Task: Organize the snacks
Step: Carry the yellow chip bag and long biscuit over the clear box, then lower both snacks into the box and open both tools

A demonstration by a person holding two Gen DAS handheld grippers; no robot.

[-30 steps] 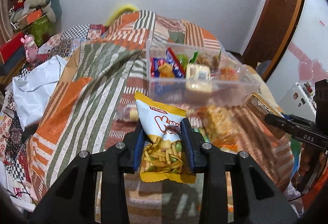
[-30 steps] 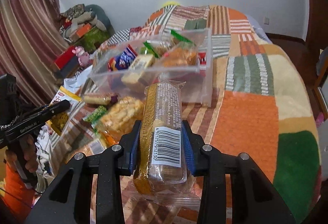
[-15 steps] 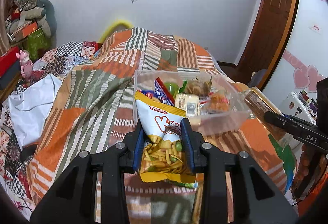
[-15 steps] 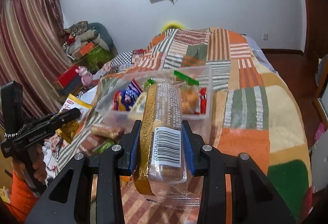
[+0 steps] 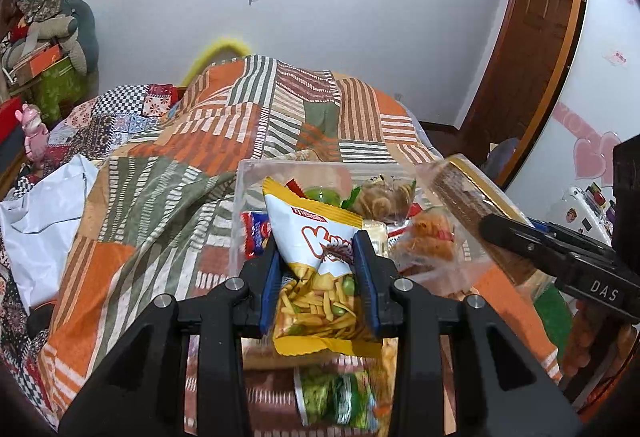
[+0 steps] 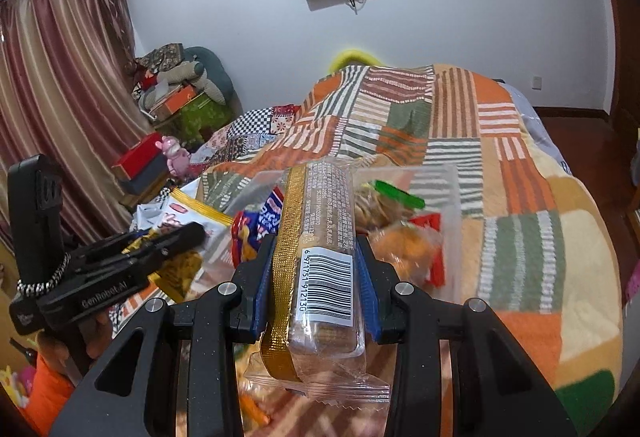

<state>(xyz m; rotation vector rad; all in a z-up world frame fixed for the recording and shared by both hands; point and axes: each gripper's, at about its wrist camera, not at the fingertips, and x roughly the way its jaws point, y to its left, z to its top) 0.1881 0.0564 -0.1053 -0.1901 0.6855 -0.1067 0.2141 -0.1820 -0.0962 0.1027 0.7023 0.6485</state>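
Observation:
My left gripper (image 5: 318,251) is shut on a white and yellow snack bag (image 5: 316,265) and holds it in the air in front of a clear plastic box (image 5: 248,197) holding several snacks. My right gripper (image 6: 316,257) is shut on a long clear-wrapped biscuit pack (image 6: 320,237) with a gold strip and barcode, held up before the same box (image 6: 450,197). The biscuit pack (image 5: 468,205) and right gripper show at the right of the left wrist view. The left gripper (image 6: 176,237) and its bag (image 6: 180,213) show at the left of the right wrist view.
The box sits on a bed with an orange, green and white patchwork quilt (image 5: 168,173). A green snack pack (image 5: 336,397) lies on the quilt below the left gripper. A white sheet (image 5: 44,213) lies left. Clutter is stacked by the wall (image 6: 176,93).
Both grippers have risen with their packs, and the box now appears lower and closer beneath them. The loose snacks in front of the box have slipped under the fingers.

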